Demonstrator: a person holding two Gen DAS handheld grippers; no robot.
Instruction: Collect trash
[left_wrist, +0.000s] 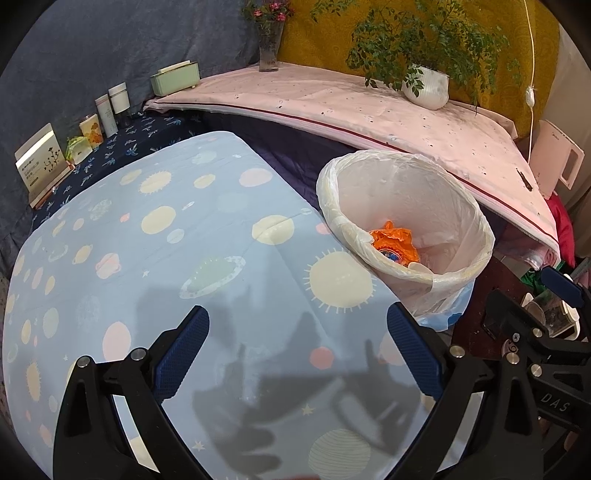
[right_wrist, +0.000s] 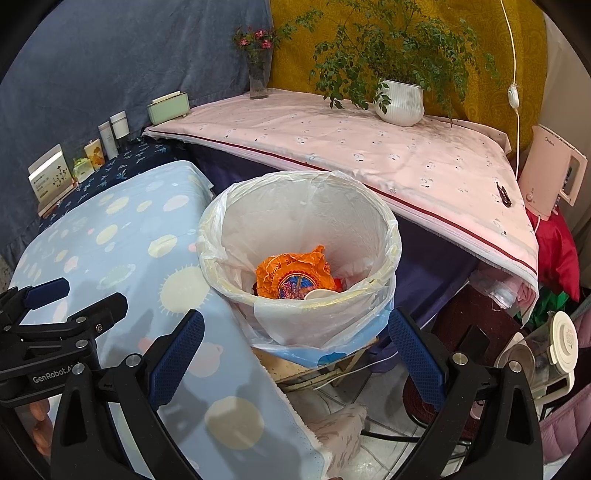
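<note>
A white bin lined with a clear plastic bag (left_wrist: 458, 206) (right_wrist: 295, 206) stands just off the right edge of the table. Inside it lie a crumpled orange wrapper (left_wrist: 393, 242) (right_wrist: 291, 275) and some pale scraps. My left gripper (left_wrist: 297, 354) is open above the table's blue planet-print cloth (left_wrist: 177, 229), with nothing between its fingers. My right gripper (right_wrist: 295, 354) is open too, empty, hovering just in front of the bin's near rim. The other gripper's black frame shows at each view's edge.
A pink-covered shelf (right_wrist: 369, 147) behind the bin carries a potted plant (right_wrist: 400, 101) and a flower vase (right_wrist: 258, 74). Small boxes and bottles (left_wrist: 107, 110) line the back left. A pink kettle (right_wrist: 554, 177) and a jug (right_wrist: 546, 350) crowd the right side.
</note>
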